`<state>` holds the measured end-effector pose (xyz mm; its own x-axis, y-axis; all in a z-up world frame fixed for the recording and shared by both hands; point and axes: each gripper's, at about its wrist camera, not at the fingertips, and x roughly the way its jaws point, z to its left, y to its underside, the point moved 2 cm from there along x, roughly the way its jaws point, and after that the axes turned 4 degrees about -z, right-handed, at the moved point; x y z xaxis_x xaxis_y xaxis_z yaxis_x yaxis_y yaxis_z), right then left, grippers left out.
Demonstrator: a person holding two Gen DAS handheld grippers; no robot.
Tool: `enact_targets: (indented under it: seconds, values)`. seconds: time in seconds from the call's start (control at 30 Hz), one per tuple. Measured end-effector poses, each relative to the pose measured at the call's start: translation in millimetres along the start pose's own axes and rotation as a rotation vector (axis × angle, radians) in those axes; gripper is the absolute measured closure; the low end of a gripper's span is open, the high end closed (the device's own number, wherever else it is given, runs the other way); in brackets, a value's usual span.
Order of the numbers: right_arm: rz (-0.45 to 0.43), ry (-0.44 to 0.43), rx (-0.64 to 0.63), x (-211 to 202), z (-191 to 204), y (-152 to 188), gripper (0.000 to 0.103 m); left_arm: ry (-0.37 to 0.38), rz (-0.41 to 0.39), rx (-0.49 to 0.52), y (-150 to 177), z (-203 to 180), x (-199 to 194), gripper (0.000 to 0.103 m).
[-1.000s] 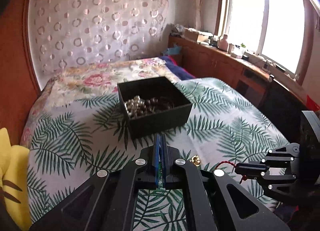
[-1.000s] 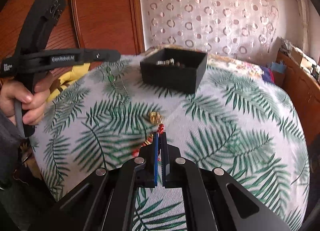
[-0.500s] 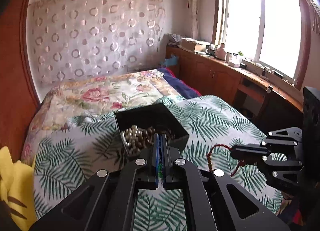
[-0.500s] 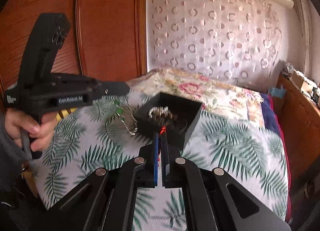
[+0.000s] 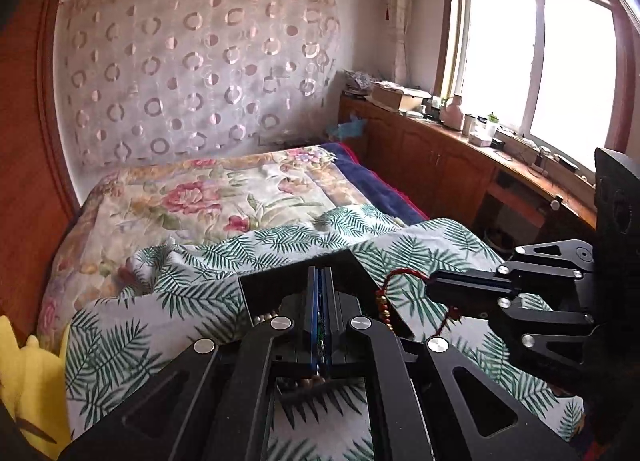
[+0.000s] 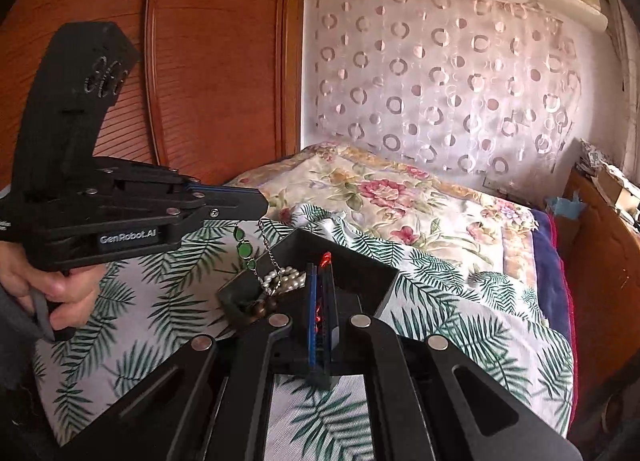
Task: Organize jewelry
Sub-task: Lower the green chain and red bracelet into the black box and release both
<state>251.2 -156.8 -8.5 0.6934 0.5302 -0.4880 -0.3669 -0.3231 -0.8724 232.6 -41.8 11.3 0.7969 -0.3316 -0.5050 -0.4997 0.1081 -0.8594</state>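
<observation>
A black square open-topped jewelry box [image 6: 352, 261] sits on the palm-leaf-patterned white bedspread [image 6: 472, 325], holding a coil of white pearl beads [image 6: 286, 279] and some brown wooden beads [image 6: 262, 307] against its near-left wall. Above its left corner hangs a thin silver chain set with round green stones [image 6: 245, 249], pinched between the pressed-together fingers of the left gripper [image 6: 256, 201]; the chain's lower end reaches down among the pearls. The right gripper [image 6: 320, 281] has its fingers closed on a red cord bracelet [image 6: 326, 259], glimpsed there only as a red loop above the tips and a glow in the narrow gap. The left wrist view shows more of that bracelet: a red cord with small gold and dark red beads [image 5: 386, 301] dangling from the right gripper's tip over the box's right edge, while the green-stone chain is barely a sliver between the left fingers [image 5: 314, 301] and the box is mostly hidden behind them. A floral quilt [image 5: 208, 197] covers the far end of the bed, and a yellow plush toy [image 5: 28, 377] lies at its left edge.
</observation>
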Motion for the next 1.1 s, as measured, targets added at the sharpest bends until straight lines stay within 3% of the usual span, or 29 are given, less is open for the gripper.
enact_targets:
  seconds: [0.27, 0.63, 0.67, 0.77, 0.83, 1.0, 1.1]
  values:
    - [0.048, -0.005, 0.019, 37.0, -14.4, 4.2, 0.100, -0.013, 0.047, 0.003, -0.5, 10.6, 37.8, 0.102]
    - [0.064, -0.031, 0.066, 51.5, -23.9, 6.4, 0.097, -0.012, 0.090, -0.009, 7.2, 21.0, 63.9, 0.102]
    - [0.063, -0.029, 0.066, 50.9, -25.0, 6.3, 0.094, -0.011, 0.091, -0.010, 7.9, 21.2, 64.8, 0.102]
    - [0.054, -0.022, 0.074, 46.0, -26.3, 5.5, 0.070, -0.012, 0.096, -0.008, 7.8, 19.8, 66.5, 0.102]
    - [0.054, -0.015, 0.071, 41.7, -25.9, 5.1, 0.070, -0.012, 0.090, -0.010, 6.8, 20.1, 65.8, 0.101]
    - [0.064, -0.015, 0.073, 22.0, -17.1, 15.6, 0.070, -0.036, 0.072, -0.015, 9.5, 25.2, 59.7, 0.083]
    - [0.090, -0.015, 0.084, 11.5, -8.0, 31.3, 0.070, -0.043, 0.056, -0.011, 14.8, 26.6, 47.9, 0.065]
